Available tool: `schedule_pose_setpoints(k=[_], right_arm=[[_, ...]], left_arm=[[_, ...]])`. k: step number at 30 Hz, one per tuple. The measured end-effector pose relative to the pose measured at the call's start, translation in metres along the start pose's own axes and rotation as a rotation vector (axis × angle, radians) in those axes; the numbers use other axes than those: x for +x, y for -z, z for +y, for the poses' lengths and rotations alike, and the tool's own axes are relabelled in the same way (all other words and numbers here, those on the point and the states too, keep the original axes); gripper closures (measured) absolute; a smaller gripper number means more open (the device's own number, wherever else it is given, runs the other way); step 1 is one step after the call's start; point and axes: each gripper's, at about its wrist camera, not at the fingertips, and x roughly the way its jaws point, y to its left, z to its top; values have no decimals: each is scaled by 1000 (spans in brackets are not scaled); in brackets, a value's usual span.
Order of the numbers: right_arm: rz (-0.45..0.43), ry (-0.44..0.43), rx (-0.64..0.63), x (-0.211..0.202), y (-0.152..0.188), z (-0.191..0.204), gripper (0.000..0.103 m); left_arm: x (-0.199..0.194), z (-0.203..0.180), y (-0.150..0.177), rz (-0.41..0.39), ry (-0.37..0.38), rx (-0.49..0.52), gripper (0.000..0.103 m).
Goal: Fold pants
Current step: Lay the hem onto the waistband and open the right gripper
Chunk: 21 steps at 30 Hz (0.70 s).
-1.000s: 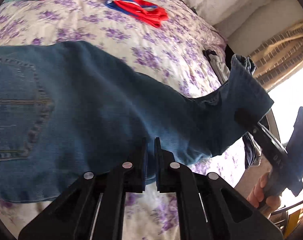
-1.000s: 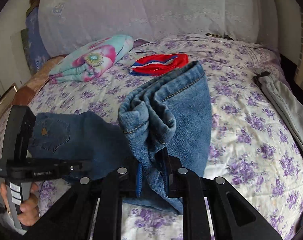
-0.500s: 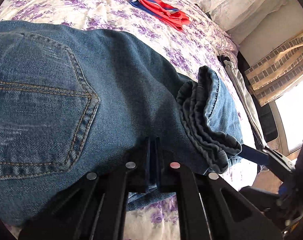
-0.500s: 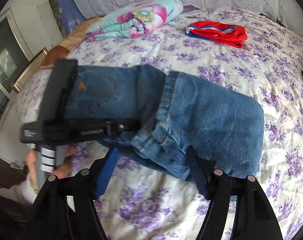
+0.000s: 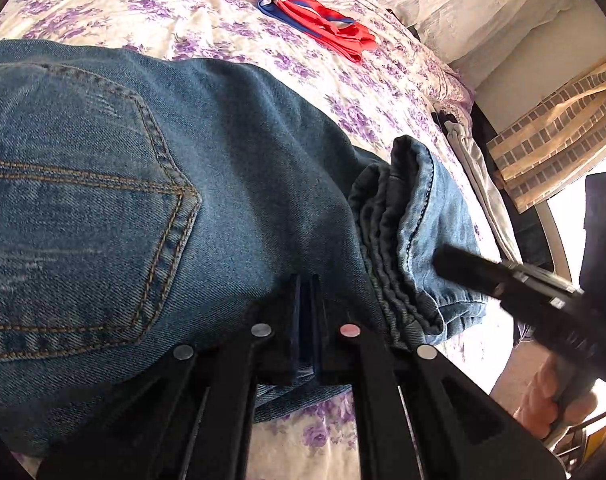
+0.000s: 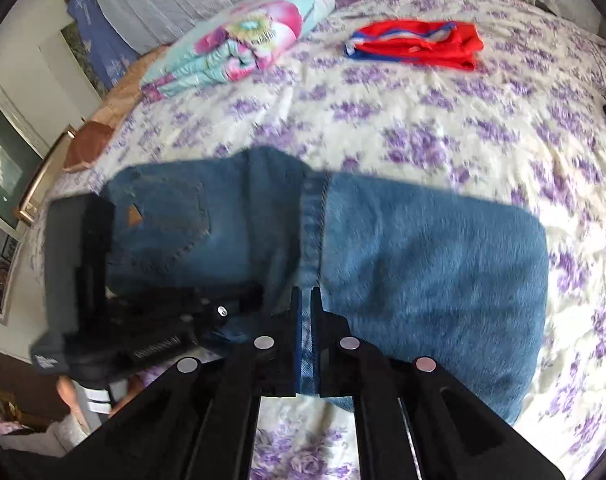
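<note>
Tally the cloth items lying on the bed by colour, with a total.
Blue: 1, the jeans
Red with blue trim: 1, the garment
Turquoise and pink: 1, the bundle
Grey: 1, the garment at the bed's edge
Total: 4

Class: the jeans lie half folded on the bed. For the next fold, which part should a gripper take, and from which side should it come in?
Judging from the pose, take the jeans at the stacked hems lying across the seat. That edge is thick, layered and raised off the cloth below, so fingers can slip under it. Come in low from the near bed edge, beside the left gripper, which is already shut on the near edge.
</note>
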Motion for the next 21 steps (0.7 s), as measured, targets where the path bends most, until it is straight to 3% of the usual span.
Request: schedule_pose_setpoints(k=[3, 6, 7, 12, 13, 15, 16, 17, 19, 21], right_arm=[[-27, 55, -4, 12, -18, 0, 97], [59, 100, 59, 69, -23, -22, 98], [1, 89, 75, 72, -22, -29, 99], [-2, 37, 112, 48, -19, -32, 96], [-15, 1, 143, 38, -15, -33, 92], [-71, -66, 178, 12, -1, -30, 79], [-106, -76, 166, -1, 6, -25, 66], [-140, -70, 146, -14, 15, -20, 58], [-192, -41, 108, -36, 33, -11, 52], [-217, -48, 98, -49, 47, -7, 47]], left_arm=[[-1, 0, 1, -1, -2, 0, 98], [-1, -1, 0, 4, -6, 3, 98], [-1, -2, -1, 7, -12, 11, 98], [-26, -9, 8, -4, -15, 56, 95], [-37, -9, 11, -13, 1, 59, 89], [-68, -4, 19, -57, 66, 47, 60], [-90, 1, 23, -107, 80, 31, 38], [-113, 7, 28, -173, 84, 15, 27], [-159, 22, 35, -298, 55, -24, 19], [-196, 40, 39, -394, -31, -81, 16]])
